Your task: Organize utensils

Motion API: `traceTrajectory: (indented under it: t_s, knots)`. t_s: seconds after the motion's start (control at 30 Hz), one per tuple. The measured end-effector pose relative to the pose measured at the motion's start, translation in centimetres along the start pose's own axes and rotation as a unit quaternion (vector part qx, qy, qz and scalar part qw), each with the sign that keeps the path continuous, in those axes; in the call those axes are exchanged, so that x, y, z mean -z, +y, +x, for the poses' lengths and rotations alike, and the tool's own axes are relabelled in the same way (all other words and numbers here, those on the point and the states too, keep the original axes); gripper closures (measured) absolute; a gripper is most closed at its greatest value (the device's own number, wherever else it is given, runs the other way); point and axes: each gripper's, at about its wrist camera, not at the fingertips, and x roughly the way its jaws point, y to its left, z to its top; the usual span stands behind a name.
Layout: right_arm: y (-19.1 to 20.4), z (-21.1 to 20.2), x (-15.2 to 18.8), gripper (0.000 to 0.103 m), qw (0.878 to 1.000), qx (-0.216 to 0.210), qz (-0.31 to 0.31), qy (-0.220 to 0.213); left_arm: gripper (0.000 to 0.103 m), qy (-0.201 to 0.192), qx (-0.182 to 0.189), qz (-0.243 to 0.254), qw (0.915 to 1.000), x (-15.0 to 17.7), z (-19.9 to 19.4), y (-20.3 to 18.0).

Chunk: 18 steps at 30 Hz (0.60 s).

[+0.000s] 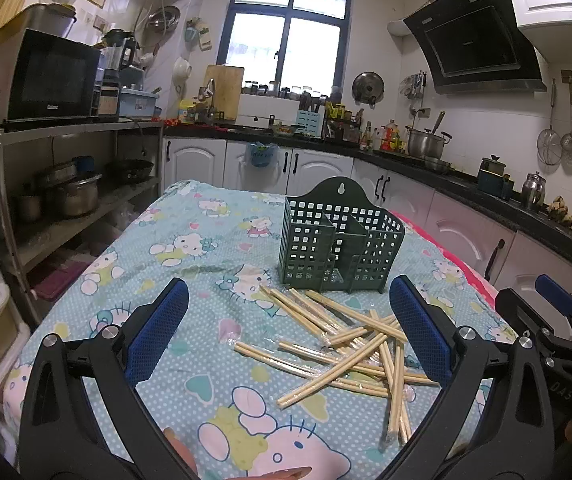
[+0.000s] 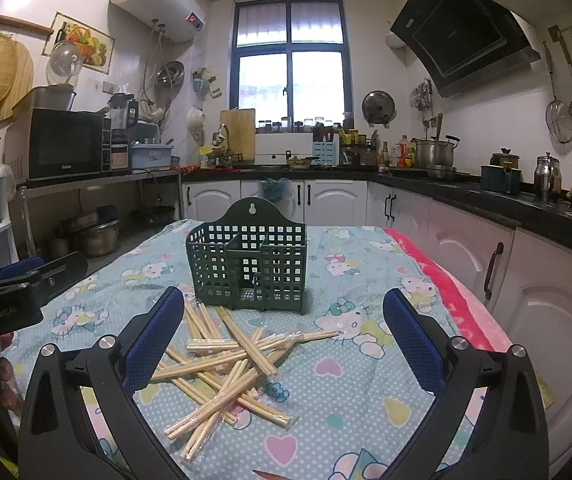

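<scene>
A pile of several wrapped wooden chopstick pairs (image 1: 350,344) lies on the cartoon-print tablecloth (image 1: 189,248); the pile also shows in the right wrist view (image 2: 225,364). Just behind it stands a dark green slotted utensil holder (image 1: 340,252) with divided compartments, also in the right wrist view (image 2: 247,264), empty as far as I can see. My left gripper (image 1: 288,300) is open and empty, hovering short of the pile. My right gripper (image 2: 283,308) is open and empty, also short of the pile. The right gripper shows at the left view's right edge (image 1: 558,320).
The table sits in a kitchen. A metal shelf with pots (image 1: 73,196) and a microwave (image 1: 51,76) stand on the left. White cabinets under a black counter (image 2: 498,200) run along the back and right. A pink cloth (image 2: 442,280) lines the table's right edge.
</scene>
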Motion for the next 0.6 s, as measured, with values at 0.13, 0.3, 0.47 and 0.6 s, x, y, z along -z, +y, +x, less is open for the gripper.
traceTrajectory:
  t_s: [0.13, 0.3, 0.47, 0.6]
  knots:
    - [0.2, 0.1, 0.1, 0.006, 1.000, -0.012, -0.006, 0.003, 0.010, 0.006, 0.003, -0.011, 0.9999, -0.2, 0.0, 0.8]
    - [0.8, 0.3, 0.1, 0.006, 0.999, -0.039, -0.018, 0.007, 0.010, 0.020, -0.003, -0.019, 0.9996, -0.1, 0.7, 1.5]
    - [1.7, 0.8, -0.2, 0.006, 0.996, -0.073, -0.037, 0.020, 0.010, 0.035, -0.008, -0.031, 0.9989, 0.1, 1.2, 2.6]
    - [2.4, 1.2, -0.5, 0.006, 0.994, -0.091, -0.049, 0.027, 0.010, 0.048, -0.016, -0.046, 0.9977, 0.2, 1.7, 3.9]
